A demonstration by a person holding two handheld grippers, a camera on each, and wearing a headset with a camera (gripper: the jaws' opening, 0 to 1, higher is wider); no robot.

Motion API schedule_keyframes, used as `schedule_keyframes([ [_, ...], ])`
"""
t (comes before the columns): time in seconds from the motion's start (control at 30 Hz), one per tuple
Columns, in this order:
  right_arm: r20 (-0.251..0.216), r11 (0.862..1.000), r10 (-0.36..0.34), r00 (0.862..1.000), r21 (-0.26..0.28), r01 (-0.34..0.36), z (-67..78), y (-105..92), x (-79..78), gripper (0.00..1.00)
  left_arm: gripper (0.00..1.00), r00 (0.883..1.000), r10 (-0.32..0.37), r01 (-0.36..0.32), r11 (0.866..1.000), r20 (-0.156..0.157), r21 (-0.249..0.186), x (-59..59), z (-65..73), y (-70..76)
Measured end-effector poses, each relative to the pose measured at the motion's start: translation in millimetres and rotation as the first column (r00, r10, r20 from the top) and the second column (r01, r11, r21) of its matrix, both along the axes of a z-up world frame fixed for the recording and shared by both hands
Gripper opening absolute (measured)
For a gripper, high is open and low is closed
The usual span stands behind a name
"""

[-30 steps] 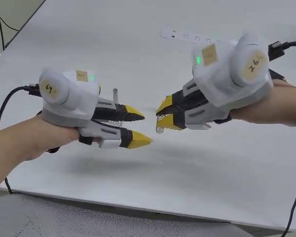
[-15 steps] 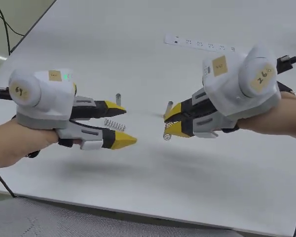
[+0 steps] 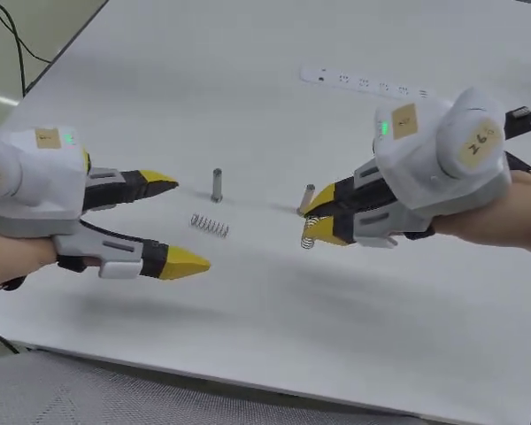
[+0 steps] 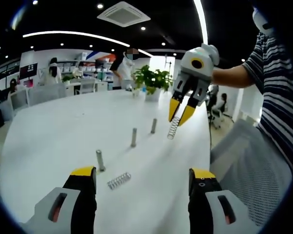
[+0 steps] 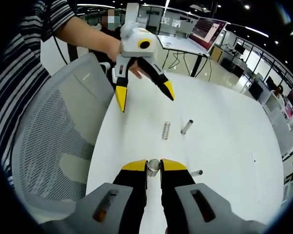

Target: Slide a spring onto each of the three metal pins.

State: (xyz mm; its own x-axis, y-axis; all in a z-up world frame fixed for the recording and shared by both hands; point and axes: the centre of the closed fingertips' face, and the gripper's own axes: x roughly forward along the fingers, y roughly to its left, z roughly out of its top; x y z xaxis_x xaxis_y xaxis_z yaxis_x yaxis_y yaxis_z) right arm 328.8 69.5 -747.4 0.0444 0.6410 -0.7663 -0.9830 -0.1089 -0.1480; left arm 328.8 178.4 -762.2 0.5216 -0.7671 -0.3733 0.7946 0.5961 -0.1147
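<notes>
- The left gripper (image 3: 179,222) has drawn back from the loose spring (image 3: 210,225). Its jaws now gape wide and hold nothing, and the spring lies flat on the white table (image 3: 248,80), just ahead of the tips.
- The right gripper (image 3: 321,218) keeps its jaws pinched on a second spring (image 3: 309,234), which hangs just beside a pin (image 3: 309,197) — threading looks ready to begin there.
- Counted in the left gripper view: three upright metal pins (image 4: 134,137), all bare; two springs; two grippers — so no pin is yet done.
</notes>
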Motion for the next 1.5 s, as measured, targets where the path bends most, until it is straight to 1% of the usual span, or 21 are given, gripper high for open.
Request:
schedule_keyframes([
  [0.07,0.001,1.000,-0.004,1.000,0.000,0.004,-0.6,-0.6,0.8,0.07,0.77,1.000,0.013,-0.013,1.000,-0.002,-0.002,-1.3,1.3,6.4],
  [0.1,-0.002,1.000,-0.007,1.000,-0.002,0.007,-1.3,-1.2,1.0,0.07,0.78,1.000,0.021,-0.021,1.000,0.002,-0.003,-1.8,2.4,9.9],
  [0.23,-0.002,1.000,-0.013,1.000,-0.004,0.012,-2.4,-2.6,1.3,0.07,0.85,0.999,0.053,-0.053,0.999,0.002,0.001,-2.8,2.5,22.9],
  [0.3,-0.002,1.000,-0.014,1.000,-0.004,0.014,-2.6,-3.3,1.5,0.07,0.87,0.997,0.077,-0.077,0.997,0.002,0.009,-3.2,1.5,31.5],
  [0.4,-0.002,1.000,-0.020,1.000,0.000,0.020,-2.2,-4.1,2.4,0.07,0.91,0.993,0.116,-0.116,0.993,0.002,-0.005,-4.1,3.6,43.0],
  [0.5,0.000,1.000,-0.025,1.000,0.003,0.025,-3.0,-5.3,5.5,0.07,0.95,0.991,0.134,-0.133,0.991,0.006,-0.013,-5.9,5.3,48.0],
  [0.6,0.002,1.000,-0.029,1.000,0.002,0.029,-3.6,-6.0,6.2,0.07,0.98,0.990,0.140,-0.139,0.990,0.009,-0.019,-7.2,5.2,49.7],
  [0.63,0.002,1.000,-0.031,1.000,0.001,0.031,-3.7,-6.2,6.3,0.07,0.98,0.990,0.138,-0.137,0.990,0.011,-0.030,-8.1,5.5,49.2],
  [0.7,0.003,0.999,-0.033,0.999,-0.001,0.033,-4.0,-6.9,6.3,0.07,0.98,0.990,0.140,-0.140,0.990,0.006,-0.036,-8.1,3.6,48.7],
  [0.73,0.004,0.999,-0.034,0.999,-0.002,0.034,-3.9,-7.2,6.5,0.07,0.98,0.990,0.140,-0.139,0.990,0.009,-0.038,-8.2,3.1,48.5],
  [0.8,0.012,0.999,-0.034,0.999,-0.007,0.034,-4.0,-8.5,7.6,0.07,0.98,0.990,0.139,-0.139,0.989,0.005,-0.050,-7.8,2.5,47.7],
  [0.87,0.018,0.999,-0.041,0.999,-0.007,0.041,-4.3,-9.6,11.3,0.07,0.98,0.991,0.135,-0.134,0.989,0.009,-0.060,-8.3,3.2,46.4],
  [0.97,0.013,0.999,-0.055,0.998,-0.001,0.055,-2.5,-10.6,15.0,0.07,0.98,0.991,0.131,-0.130,0.989,0.012,-0.065,-8.9,3.7,45.9],
  [1.13,0.009,0.998,-0.071,0.997,0.000,0.071,-0.7,-12.0,21.4,0.07,0.98,0.991,0.133,-0.132,0.989,0.010,-0.065,-9.6,4.3,50.0],
  [1.27,0.003,0.996,-0.086,0.996,0.005,0.086,0.5,-11.3,29.0,0.07,0.98,0.990,0.139,-0.138,0.989,0.009,-0.058,-11.3,2.9,53.6],
  [1.37,0.016,0.995,-0.099,0.995,-0.001,0.099,1.9,-10.6,39.4,0.07,0.98,0.990,0.142,-0.141,0.988,0.004,-0.055,-13.6,1.5,55.2],
  [1.5,0.020,0.991,-0.130,0.991,0.014,0.130,7.0,-9.0,53.8,0.07,0.98,0.990,0.139,-0.139,0.989,0.002,-0.060,-15.6,2.0,54.9],
])
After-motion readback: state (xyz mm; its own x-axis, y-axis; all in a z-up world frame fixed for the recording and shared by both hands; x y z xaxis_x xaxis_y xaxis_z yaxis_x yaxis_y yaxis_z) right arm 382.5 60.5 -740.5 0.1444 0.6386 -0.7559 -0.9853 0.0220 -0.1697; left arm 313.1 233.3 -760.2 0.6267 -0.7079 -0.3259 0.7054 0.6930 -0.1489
